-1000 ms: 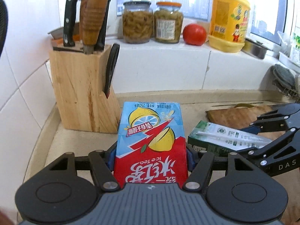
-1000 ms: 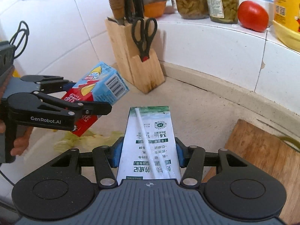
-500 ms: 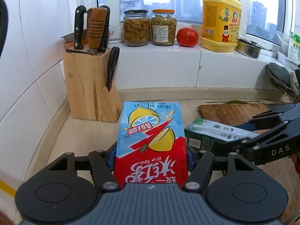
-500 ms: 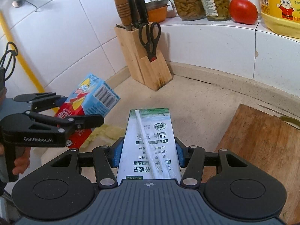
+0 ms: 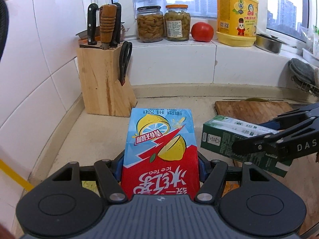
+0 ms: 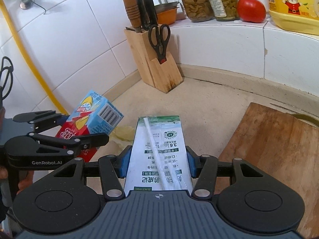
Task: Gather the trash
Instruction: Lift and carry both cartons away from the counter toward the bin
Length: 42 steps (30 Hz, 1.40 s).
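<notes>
A red and blue ice tea carton with lemons printed on it is clamped in my left gripper, held above the beige counter. A green and white milk carton with a wrapped straw on its face is clamped in my right gripper. In the left wrist view the milk carton and the right gripper hang to the right. In the right wrist view the ice tea carton and the left gripper are at the left. Pale vegetable scraps lie on the counter between them.
A wooden knife block with knives and scissors stands in the back left corner. A wooden cutting board lies at the right. On the tiled sill are two jars, a tomato and a yellow jug.
Both grippers have pulled back and up from the back wall with their cartons still held. The knife block and sill look farther away now.
</notes>
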{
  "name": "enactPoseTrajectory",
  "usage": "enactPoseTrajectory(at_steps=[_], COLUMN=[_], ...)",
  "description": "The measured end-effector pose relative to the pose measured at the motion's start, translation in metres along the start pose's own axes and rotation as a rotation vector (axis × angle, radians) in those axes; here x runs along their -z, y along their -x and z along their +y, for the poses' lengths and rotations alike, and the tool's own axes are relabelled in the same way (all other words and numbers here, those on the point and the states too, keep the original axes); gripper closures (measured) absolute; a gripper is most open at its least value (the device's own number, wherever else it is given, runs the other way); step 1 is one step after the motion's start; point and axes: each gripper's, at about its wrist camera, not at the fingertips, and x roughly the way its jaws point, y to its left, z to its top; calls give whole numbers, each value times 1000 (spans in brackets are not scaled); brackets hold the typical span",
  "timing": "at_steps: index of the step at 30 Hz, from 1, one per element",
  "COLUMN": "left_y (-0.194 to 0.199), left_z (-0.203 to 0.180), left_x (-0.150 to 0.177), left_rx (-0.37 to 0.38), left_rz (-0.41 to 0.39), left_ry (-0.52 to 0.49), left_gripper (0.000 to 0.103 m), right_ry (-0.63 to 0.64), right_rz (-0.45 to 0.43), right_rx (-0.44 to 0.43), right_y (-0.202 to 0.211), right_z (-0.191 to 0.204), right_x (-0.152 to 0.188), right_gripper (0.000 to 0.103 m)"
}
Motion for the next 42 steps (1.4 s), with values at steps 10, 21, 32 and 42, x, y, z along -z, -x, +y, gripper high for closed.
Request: enactPoseTrajectory(at_steps=[10, 21, 32, 42], left_y=[7, 26, 57, 91], left_z=[-12, -20, -4, 12], left_x=[10, 29, 62, 95], left_rx=[-39, -151, -237, -288], left_rz=[7, 3, 15, 27], left_ry=[15, 42, 89, 111], left_gripper=[39, 39, 39, 39], right_ry=[16, 80, 130, 163], right_rz=[-6, 16, 44, 86], right_rx=[3, -48, -96, -138], right_y=[10, 7, -5, -15], right_z=[-5, 10, 45, 89], right_x=[11, 17, 23, 36], right_gripper=[42, 42, 42, 42])
